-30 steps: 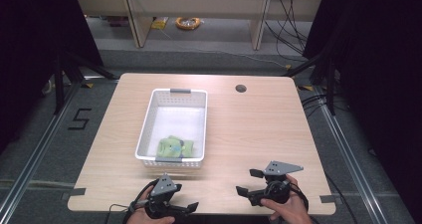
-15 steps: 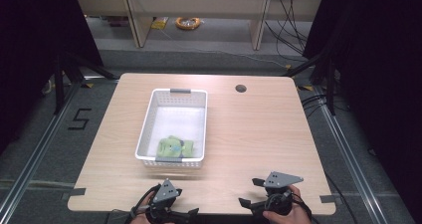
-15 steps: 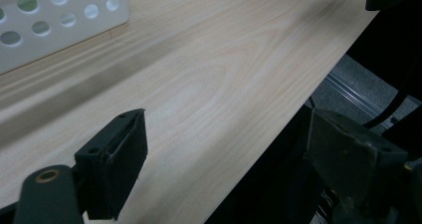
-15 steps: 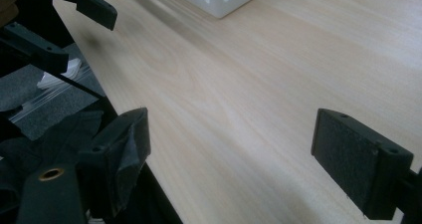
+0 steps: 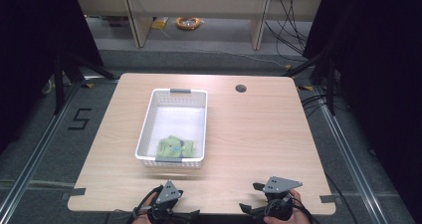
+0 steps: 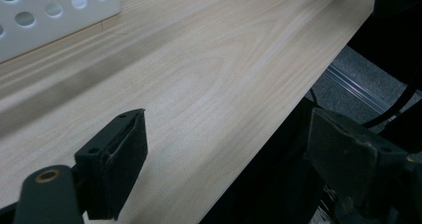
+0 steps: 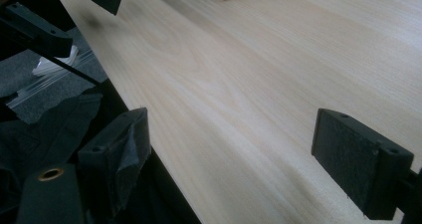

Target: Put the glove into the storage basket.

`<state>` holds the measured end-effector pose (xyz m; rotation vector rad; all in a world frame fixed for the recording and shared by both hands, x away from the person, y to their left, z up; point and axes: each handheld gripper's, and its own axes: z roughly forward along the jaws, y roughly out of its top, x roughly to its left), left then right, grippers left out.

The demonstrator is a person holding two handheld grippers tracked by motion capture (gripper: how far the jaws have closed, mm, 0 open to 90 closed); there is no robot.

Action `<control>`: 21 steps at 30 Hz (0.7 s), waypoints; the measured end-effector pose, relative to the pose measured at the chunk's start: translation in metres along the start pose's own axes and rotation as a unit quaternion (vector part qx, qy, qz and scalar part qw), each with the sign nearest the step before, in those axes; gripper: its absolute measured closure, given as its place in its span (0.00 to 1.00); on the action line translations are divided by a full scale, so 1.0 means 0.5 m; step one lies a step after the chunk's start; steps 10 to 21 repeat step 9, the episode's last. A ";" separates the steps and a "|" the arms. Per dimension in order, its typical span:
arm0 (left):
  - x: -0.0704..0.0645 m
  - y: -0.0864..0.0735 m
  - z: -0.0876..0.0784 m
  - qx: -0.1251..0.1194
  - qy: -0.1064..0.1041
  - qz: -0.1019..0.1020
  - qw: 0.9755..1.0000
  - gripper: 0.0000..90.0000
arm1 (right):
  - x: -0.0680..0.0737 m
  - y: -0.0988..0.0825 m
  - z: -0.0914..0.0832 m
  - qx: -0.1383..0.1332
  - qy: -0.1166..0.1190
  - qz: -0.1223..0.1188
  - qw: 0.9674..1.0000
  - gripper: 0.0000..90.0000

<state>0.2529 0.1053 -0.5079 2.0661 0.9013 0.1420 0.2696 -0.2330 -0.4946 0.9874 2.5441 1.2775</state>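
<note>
While spread wide with nothing between the jaws, left claw [image 5: 171, 215] and right claw [image 5: 255, 200] at the near edge of the pale wood worktop [image 5: 259, 134], well apart. Beyond, white perforated basket [image 5: 171, 92], long axis running away from the person, green cloth [image 5: 175, 147] bundled at its near end. Around, grey floor [image 5: 45, 149], shelving behind.

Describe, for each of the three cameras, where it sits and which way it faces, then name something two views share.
High view: above the near side, looking forward and down on the table, white basket and green cloth; both hands with tools at the bottom.
Left gripper view: on the left tool, along its open jaws over the near edge.
Right gripper view: on the right tool, jaws open across the tabletop.
Shared: high and left views both show the basket.
</note>
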 end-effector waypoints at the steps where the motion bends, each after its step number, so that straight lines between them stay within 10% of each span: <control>1: 0.001 0.000 0.000 0.000 -0.001 -0.001 1.000 0.18 | -0.001 0.000 0.000 -0.001 -0.006 -0.003 1.000 0.18; 21: 0.005 0.001 0.002 0.010 0.003 -0.002 1.000 0.18 | -0.007 -0.002 0.000 0.001 -0.003 0.005 1.000 0.18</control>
